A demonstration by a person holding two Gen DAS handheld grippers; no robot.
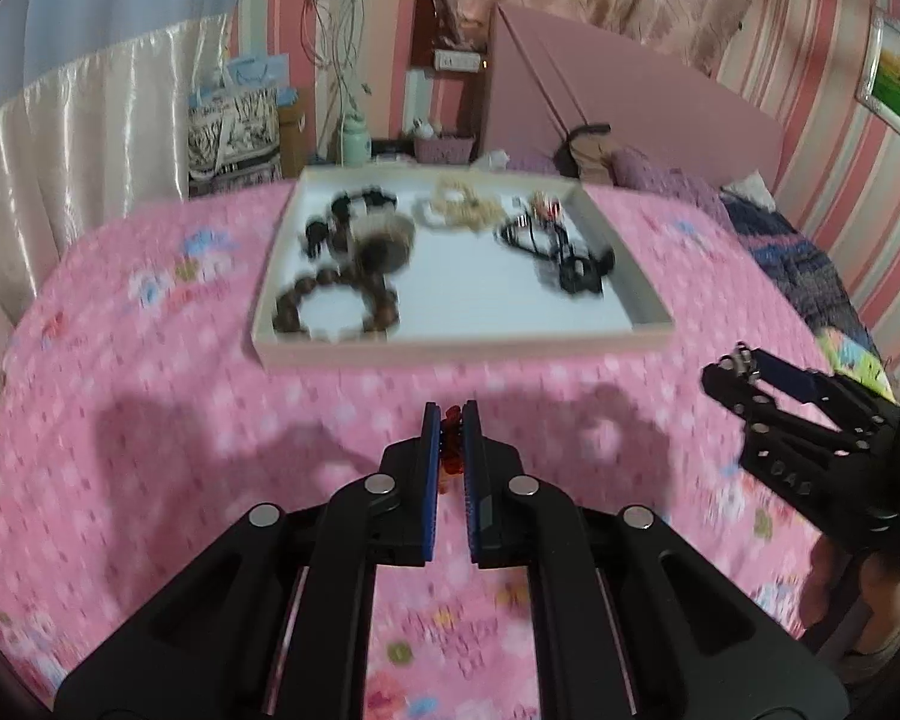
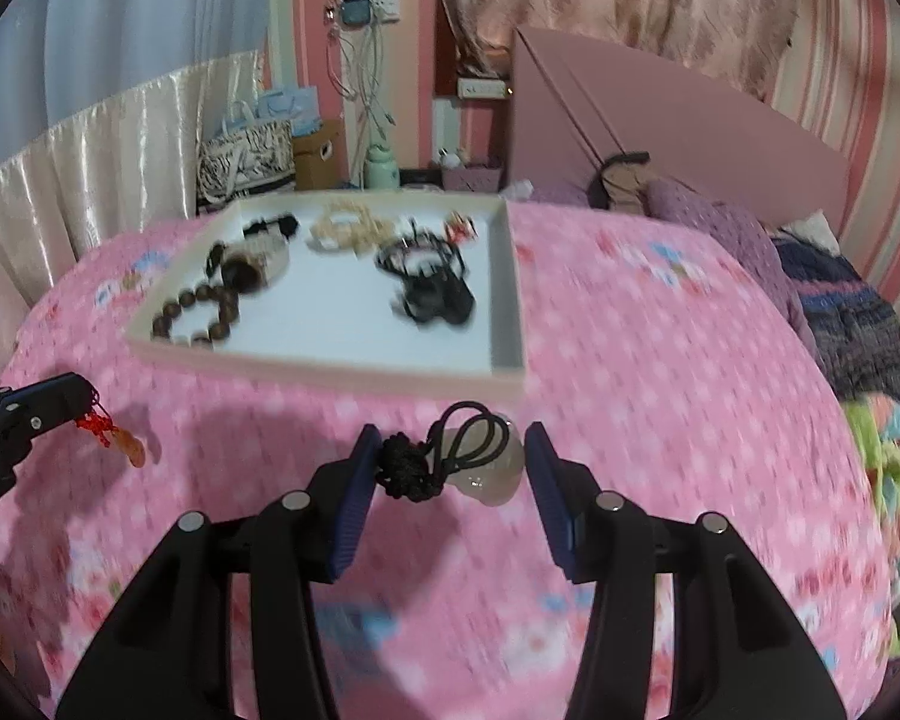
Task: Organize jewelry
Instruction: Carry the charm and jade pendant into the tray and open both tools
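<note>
A shallow white tray (image 1: pixel 648 291) (image 2: pixel 507 276) lies on the pink bedspread and holds several pieces of jewelry: a brown bead bracelet (image 1: pixel 336 306) (image 2: pixel 189 315), cream beads (image 1: pixel 459 207) (image 2: pixel 348 228) and a black cord necklace (image 1: pixel 564 252) (image 2: pixel 429 279). My left gripper (image 1: pixel 451 420) (image 2: pixel 93 399) is shut on a red-corded orange pendant (image 1: pixel 450 444) (image 2: pixel 117 435), in front of the tray. My right gripper (image 2: pixel 453 450) (image 1: pixel 729 369) is open, its jaws either side of a pale stone pendant (image 2: pixel 489 465) with a black knotted cord (image 2: pixel 411 462) on the bedspread.
The pink patterned bedspread (image 1: pixel 150 420) (image 2: pixel 660 390) covers the bed. A pink headboard (image 1: pixel 630 96) and purple pillows (image 2: pixel 708 222) stand at the back right. Bags, a box and a green bottle (image 1: pixel 354 141) sit beyond the far edge.
</note>
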